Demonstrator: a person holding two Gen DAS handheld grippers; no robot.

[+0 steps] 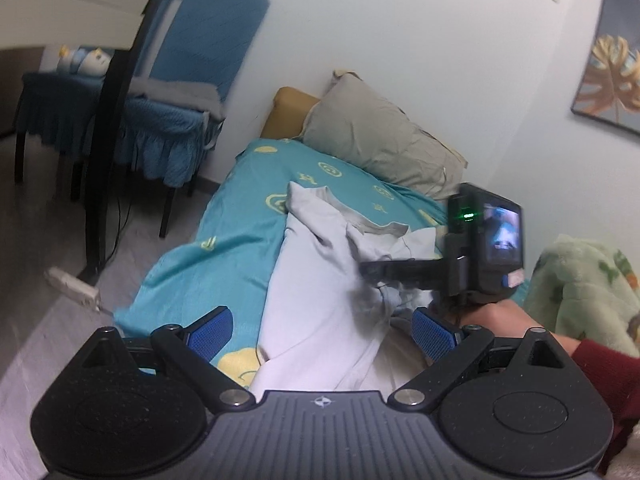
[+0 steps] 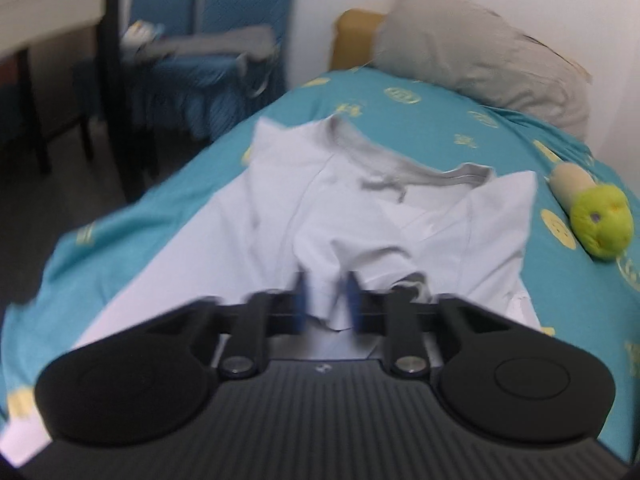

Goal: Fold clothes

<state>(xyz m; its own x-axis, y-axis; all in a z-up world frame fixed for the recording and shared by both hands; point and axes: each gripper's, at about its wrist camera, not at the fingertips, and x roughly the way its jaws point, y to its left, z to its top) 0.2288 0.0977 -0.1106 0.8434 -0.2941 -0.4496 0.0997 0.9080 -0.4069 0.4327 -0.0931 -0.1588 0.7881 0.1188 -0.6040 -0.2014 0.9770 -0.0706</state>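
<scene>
A pale grey-white garment (image 2: 360, 216), which looks like a pair of light trousers or shorts with a grey waistband (image 2: 420, 172) and a drawstring, lies rumpled along a bed covered by a teal sheet (image 2: 168, 196) with yellow motifs. The waistband end points toward a beige pillow (image 2: 480, 52) at the head of the bed; the rest of the cloth runs back toward the cameras.

The right claw (image 2: 326, 300) is nearly closed, its blue pads pinching a raised fold of the garment near the middle of the cloth. From the left wrist view, it reaches in from the right, held by a hand (image 1: 500, 320) in a dark red sleeve (image 1: 608, 380).

The left claw (image 1: 320, 332) stands wide open above the near part of the garment, gripping nothing; cloth lies between and below its pads, untouched.

A green and cream plush toy (image 2: 592, 216) rests on the sheet just right of the garment. A blue-covered chair (image 1: 192, 72) stands beside the bed, and a green fleece blanket (image 1: 584, 288) is bunched at the right.

The fabric looks thin, soft and light, so it will likely drape, sag and crease when lifted, and a single pinch will bunch it. Judging by the layout, firmer holds would be the stiffer waistband or a hem corner, one claw on each side.
</scene>
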